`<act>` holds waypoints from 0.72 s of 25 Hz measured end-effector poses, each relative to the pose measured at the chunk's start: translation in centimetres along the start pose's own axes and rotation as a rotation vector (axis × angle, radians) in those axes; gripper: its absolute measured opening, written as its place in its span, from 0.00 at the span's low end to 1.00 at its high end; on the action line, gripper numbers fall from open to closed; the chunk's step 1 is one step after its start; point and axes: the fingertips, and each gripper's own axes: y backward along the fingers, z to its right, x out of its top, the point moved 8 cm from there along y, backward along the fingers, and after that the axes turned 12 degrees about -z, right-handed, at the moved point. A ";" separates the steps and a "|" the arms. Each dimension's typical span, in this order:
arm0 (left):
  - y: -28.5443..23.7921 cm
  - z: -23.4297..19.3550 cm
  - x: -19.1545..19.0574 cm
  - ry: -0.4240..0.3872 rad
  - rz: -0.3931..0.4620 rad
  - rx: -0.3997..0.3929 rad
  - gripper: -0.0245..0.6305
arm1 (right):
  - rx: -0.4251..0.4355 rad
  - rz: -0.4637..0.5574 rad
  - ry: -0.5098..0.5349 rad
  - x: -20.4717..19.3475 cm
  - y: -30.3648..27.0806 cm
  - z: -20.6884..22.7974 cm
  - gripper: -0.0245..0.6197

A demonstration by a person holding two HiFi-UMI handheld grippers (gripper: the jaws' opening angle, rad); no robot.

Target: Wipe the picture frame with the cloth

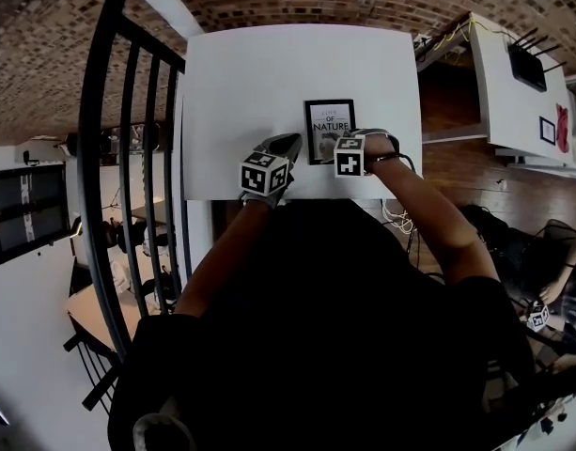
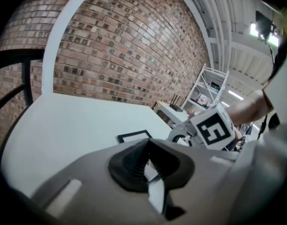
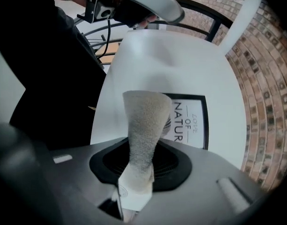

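Picture frame job, nearest first: right gripper (image 3: pixel 139 168) is pinching the cloth (image 3: pixel 144 125) by its lower end. A grey, nubby strip stands out past the jaws, probably so the free end meets the glass before the jaws do. In the right gripper view the cloth overlaps the left part of the picture frame (image 3: pixel 192 121); can't tell if it is touching it yet. Left gripper (image 2: pixel 150 165) has its ribbed pads pressed together with nothing between them. It is parked just left of the frame, likely on standby to steady it. The frame lies flat on the white table (image 1: pixel 241 83), near the table's front edge, centre-right in the head view. The head view alone shows the layout: left gripper (image 1: pixel 276 161) and right gripper (image 1: pixel 358 148) flank the near end of the frame (image 1: pixel 330 132), but no cloth is visible there. The left gripper view adds only a frame corner (image 2: pixel 134 136), the right gripper's marker cube (image 2: pixel 213 128) beyond it, and the brick wall (image 2: pixel 124 46) behind.
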 end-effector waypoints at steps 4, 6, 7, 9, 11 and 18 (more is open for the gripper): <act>0.4 -0.3 -0.4 0.011 -0.001 0.009 0.04 | -0.006 0.020 0.059 3.7 0.3 -0.6 0.22; 0.6 -0.4 -0.5 0.014 0.001 0.012 0.04 | -0.002 0.021 0.080 5.1 0.2 -1.1 0.22; 0.6 -0.5 -0.6 0.015 0.002 0.013 0.04 | -0.001 0.020 0.088 5.6 0.1 -1.3 0.22; 0.7 -0.6 -0.8 0.018 0.004 0.014 0.04 | -0.001 0.015 0.100 6.2 -0.2 -1.8 0.22; 0.7 -0.6 -1.0 0.020 0.003 0.012 0.04 | -0.003 0.002 0.112 6.4 -0.6 -2.1 0.22; 0.6 -0.5 -1.4 0.013 -0.001 0.000 0.04 | 0.008 -0.023 0.065 3.8 -1.4 -2.6 0.22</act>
